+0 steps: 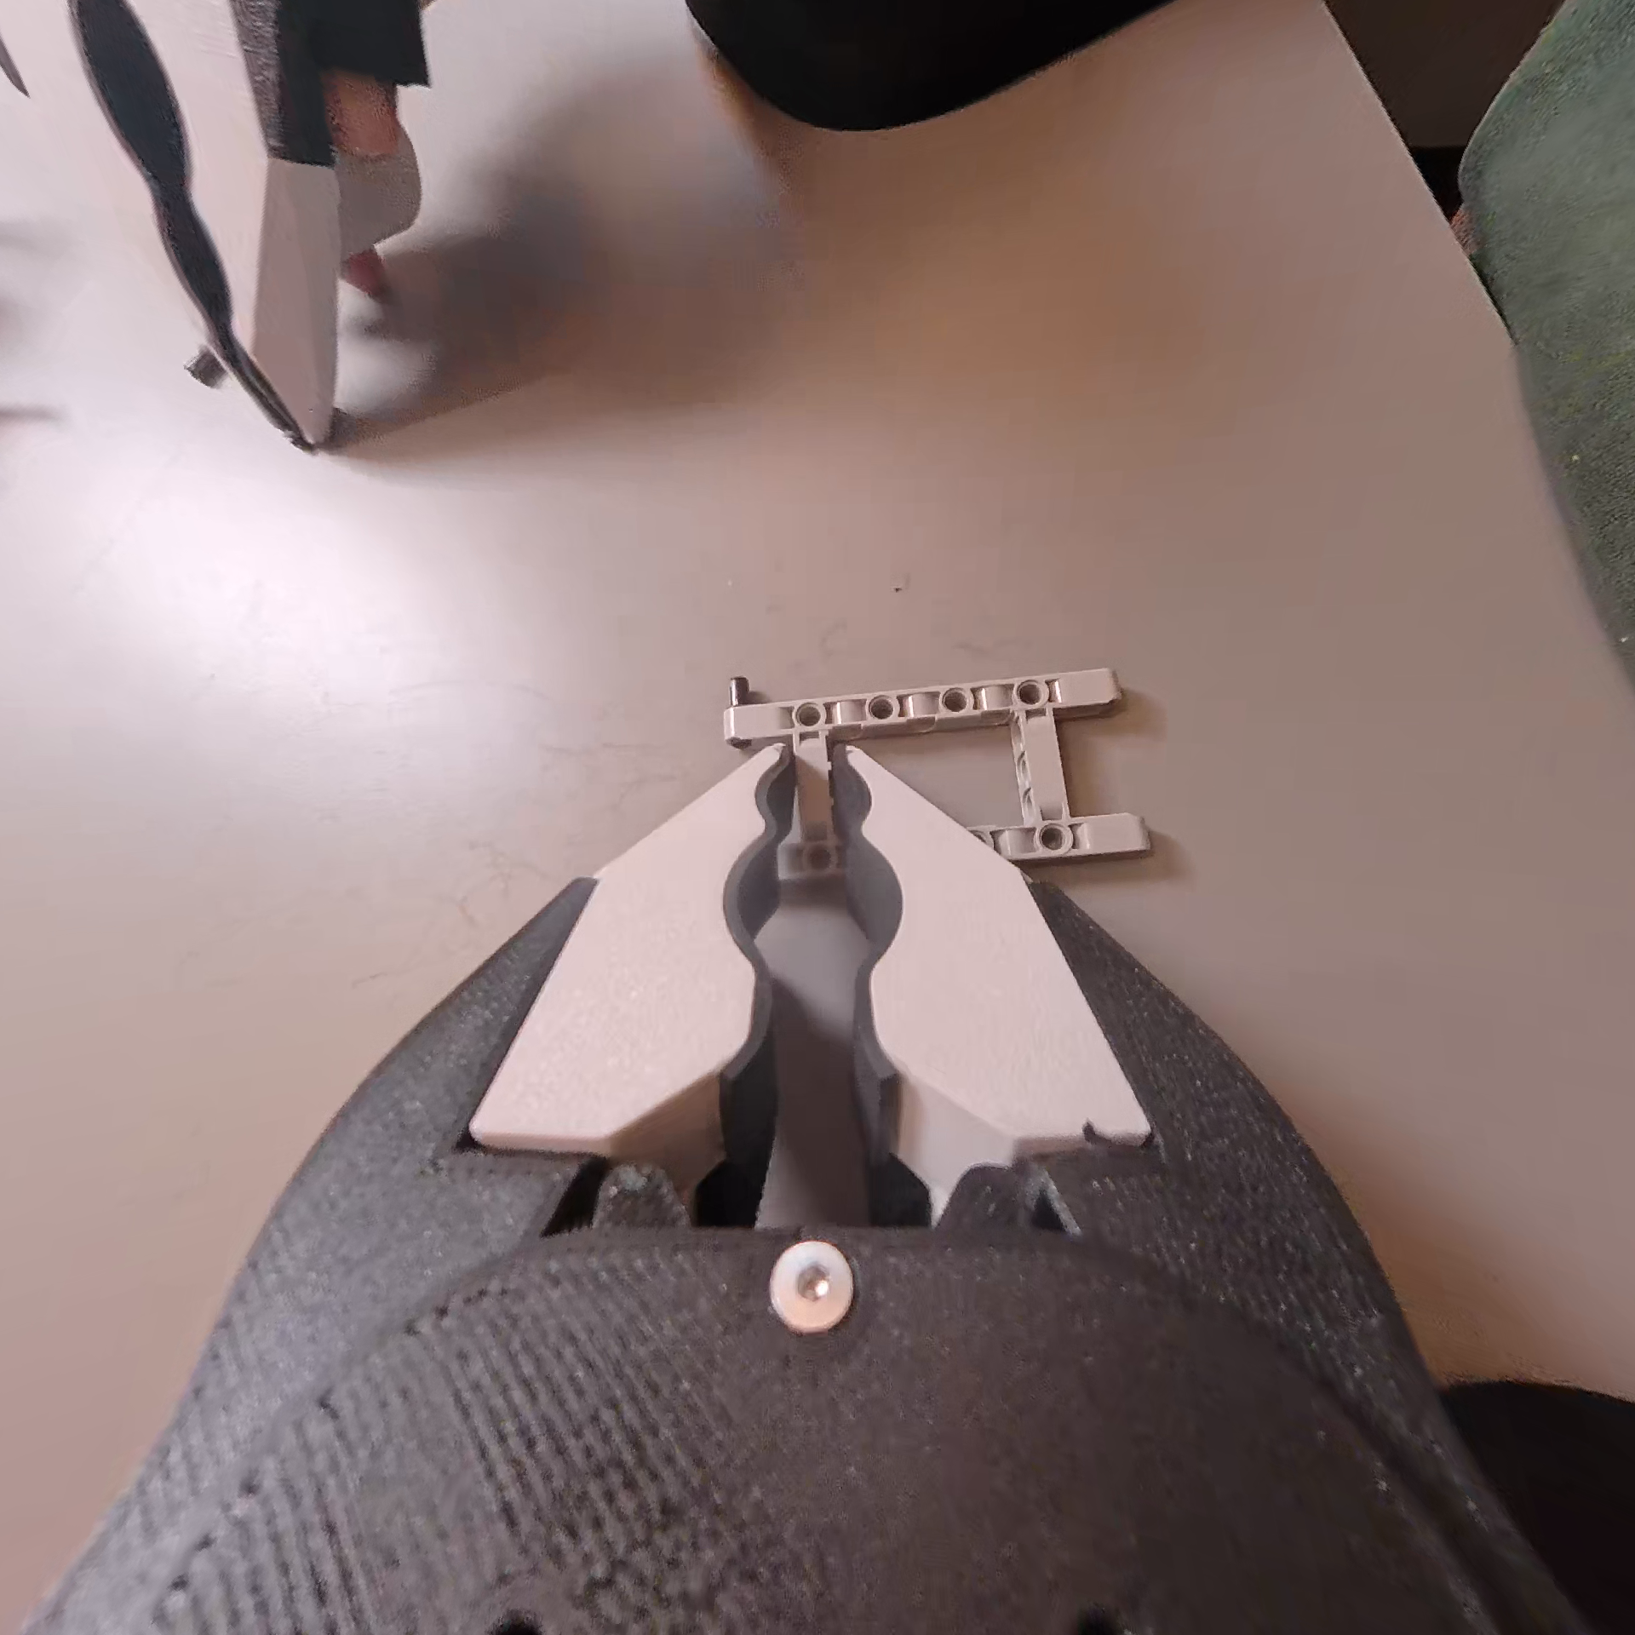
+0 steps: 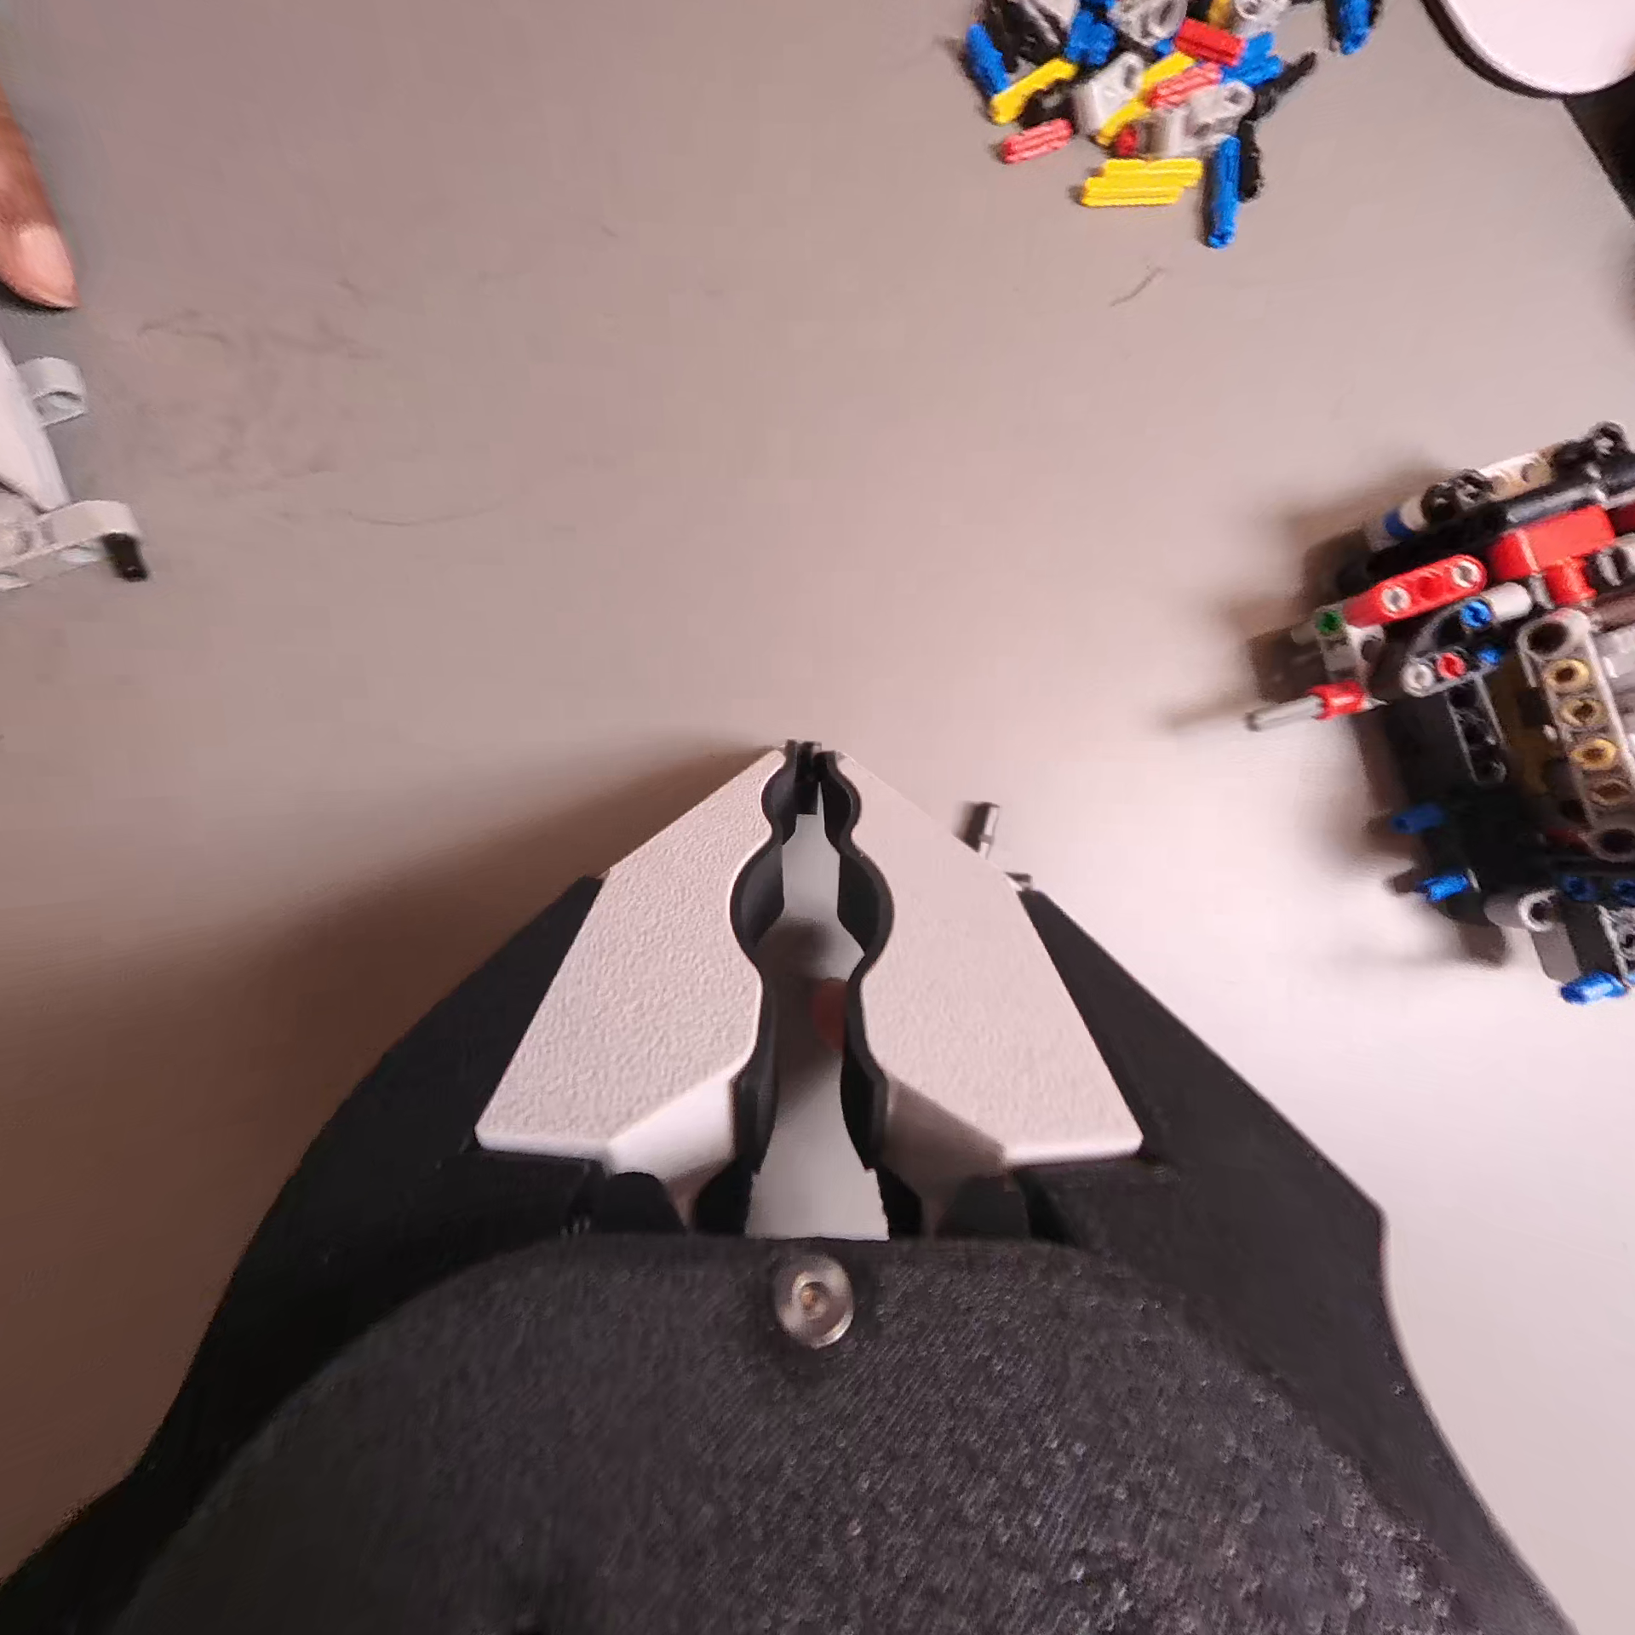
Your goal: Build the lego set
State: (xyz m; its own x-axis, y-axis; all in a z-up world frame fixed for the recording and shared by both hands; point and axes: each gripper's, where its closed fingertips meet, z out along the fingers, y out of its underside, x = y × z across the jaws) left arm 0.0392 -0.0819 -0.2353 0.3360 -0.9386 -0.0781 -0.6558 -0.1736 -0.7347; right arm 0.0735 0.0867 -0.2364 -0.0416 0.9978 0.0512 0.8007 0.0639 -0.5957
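**Pin Meets Frame**

I clamp my left gripper (image 1: 809,752) on a crossbar of the grey frame (image 1: 1031,770), steadying it flat on the table (image 1: 442,663). My right gripper (image 2: 807,763) pinches a small black pin (image 2: 803,759), presumably bound for the frame.

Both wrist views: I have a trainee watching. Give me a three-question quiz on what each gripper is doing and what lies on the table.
1. True or false: the left gripper is shut on a crossbar of the grey frame, which lies flat on the table.
2. What does the right gripper pinch at its tips? A) a yellow beam B) a small black pin C) nothing
3. Fill in: in the right wrist view, the pile of loose pieces lies ____ from the camera than the part-built model.

Key: 1 true; 2 B; 3 farther.
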